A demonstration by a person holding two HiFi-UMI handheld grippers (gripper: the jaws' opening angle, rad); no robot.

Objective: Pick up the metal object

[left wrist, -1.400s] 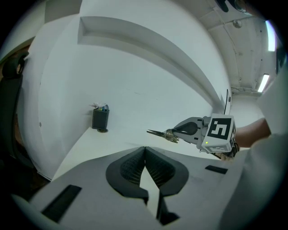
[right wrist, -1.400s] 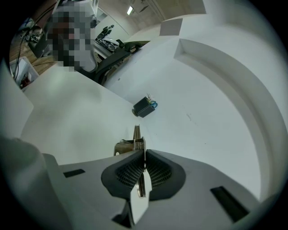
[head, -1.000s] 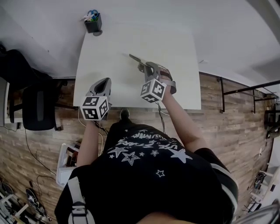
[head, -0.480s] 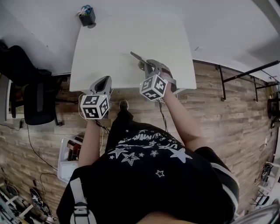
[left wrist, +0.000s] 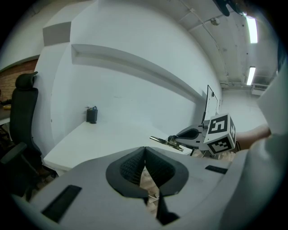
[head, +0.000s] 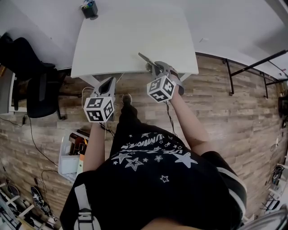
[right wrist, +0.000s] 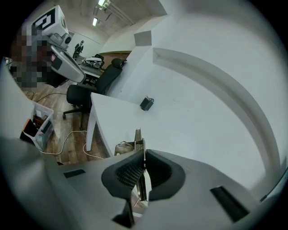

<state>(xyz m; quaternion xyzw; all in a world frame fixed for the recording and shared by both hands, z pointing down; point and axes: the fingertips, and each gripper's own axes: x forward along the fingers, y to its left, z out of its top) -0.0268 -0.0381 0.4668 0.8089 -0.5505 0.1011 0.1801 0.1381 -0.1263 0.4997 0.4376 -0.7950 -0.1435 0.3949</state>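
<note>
Right gripper view, metal object clamped between jaws

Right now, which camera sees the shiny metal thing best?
The right gripper view: the thin flat metal object sits closest, pinched in the right gripper's jaws. The left gripper view shows it small, side-on; the head view, a tiny sliver.

Head view. Table upper centre. Small holder on its far left corner, top of frame. Chair on floor, left of table. Bin on floor, lower left, below chair. Right gripper at table's near edge; metal object between its jaws, above the tabletop. Left gripper left of it, just below the near edge, over floor.
</note>
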